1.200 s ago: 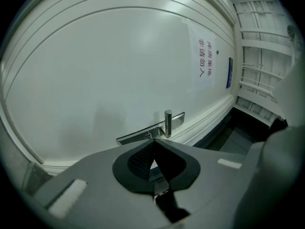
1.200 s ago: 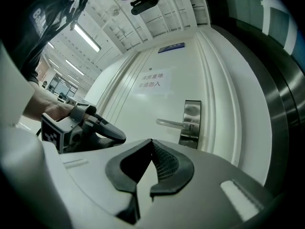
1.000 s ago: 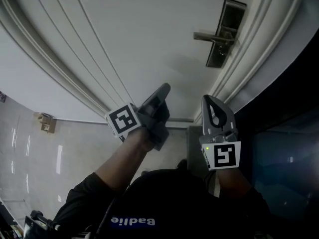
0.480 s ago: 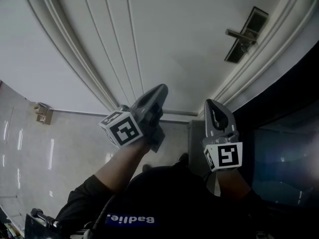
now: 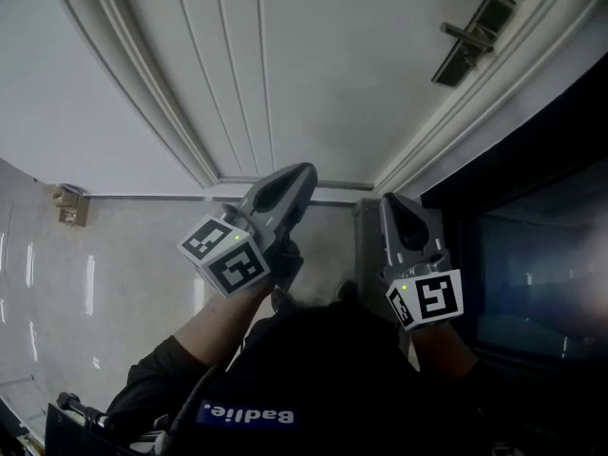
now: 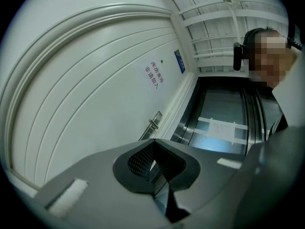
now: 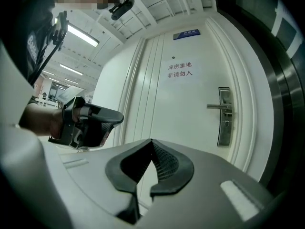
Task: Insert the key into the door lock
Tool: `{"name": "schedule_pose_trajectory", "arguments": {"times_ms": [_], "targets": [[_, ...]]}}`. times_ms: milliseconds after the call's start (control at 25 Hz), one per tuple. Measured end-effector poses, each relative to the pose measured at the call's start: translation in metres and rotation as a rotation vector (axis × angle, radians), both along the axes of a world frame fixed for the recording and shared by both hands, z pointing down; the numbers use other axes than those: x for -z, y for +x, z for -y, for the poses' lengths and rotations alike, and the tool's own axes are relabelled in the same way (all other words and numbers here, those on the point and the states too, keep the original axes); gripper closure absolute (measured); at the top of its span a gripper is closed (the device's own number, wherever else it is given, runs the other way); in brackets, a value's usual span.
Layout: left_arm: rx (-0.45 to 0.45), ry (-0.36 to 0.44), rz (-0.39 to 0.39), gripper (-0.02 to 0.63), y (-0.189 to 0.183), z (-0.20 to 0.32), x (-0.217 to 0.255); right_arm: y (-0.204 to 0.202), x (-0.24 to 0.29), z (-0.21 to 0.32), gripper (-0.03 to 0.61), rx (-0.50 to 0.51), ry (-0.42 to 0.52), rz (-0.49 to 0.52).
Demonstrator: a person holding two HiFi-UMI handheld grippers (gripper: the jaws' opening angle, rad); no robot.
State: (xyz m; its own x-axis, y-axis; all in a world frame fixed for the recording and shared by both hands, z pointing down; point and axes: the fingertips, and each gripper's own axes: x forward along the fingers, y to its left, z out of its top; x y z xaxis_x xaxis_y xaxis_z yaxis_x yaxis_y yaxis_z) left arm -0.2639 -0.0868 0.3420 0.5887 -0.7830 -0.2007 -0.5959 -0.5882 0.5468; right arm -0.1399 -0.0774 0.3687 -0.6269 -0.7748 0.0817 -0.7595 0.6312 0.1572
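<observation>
The white panelled door fills the head view, and its metal lock plate with lever handle sits far off at the top right. My left gripper points at the door's lower panel, with its jaws shut and nothing visible between them. My right gripper is beside it near the door frame, also shut and empty as far as I can see. In the right gripper view the lock plate stands to the right, well beyond the shut jaws, with the left gripper at the left. No key shows in any view.
A dark glass or lift front borders the door on the right. A small doorstop sits low on the left wall. The door carries a printed notice with a blue plate above it. My own body is close behind both grippers.
Both grippers have drawn back and lower, away from the door. The lock plate has slid toward the head view's top right corner. My left gripper has rolled, turning its marker cube.
</observation>
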Motion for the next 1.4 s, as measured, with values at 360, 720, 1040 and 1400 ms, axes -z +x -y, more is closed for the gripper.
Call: {"name": "schedule_pose_trajectory", "arguments": {"times_ms": [360, 720, 1040, 1400], "targets": [[0.032, 0.040, 0.145, 0.597, 0.052, -0.037, 0.015, 0.029, -0.003, -0.024, 0.575, 0.094, -0.012, 0.050], [0.054, -0.038, 0.231, 0.595, 0.140, -0.081, -0.014, 0.116, -0.023, -0.061, 0.575, 0.144, -0.046, 0.087], [0.086, -0.044, 0.356, 0.595, 0.186, -0.111, -0.021, 0.160, -0.041, -0.075, 0.575, 0.138, -0.095, 0.144], [0.077, 0.071, 0.457, 0.595, 0.168, -0.143, -0.021, 0.138, -0.041, -0.110, 0.575, 0.114, -0.113, 0.142]]}}
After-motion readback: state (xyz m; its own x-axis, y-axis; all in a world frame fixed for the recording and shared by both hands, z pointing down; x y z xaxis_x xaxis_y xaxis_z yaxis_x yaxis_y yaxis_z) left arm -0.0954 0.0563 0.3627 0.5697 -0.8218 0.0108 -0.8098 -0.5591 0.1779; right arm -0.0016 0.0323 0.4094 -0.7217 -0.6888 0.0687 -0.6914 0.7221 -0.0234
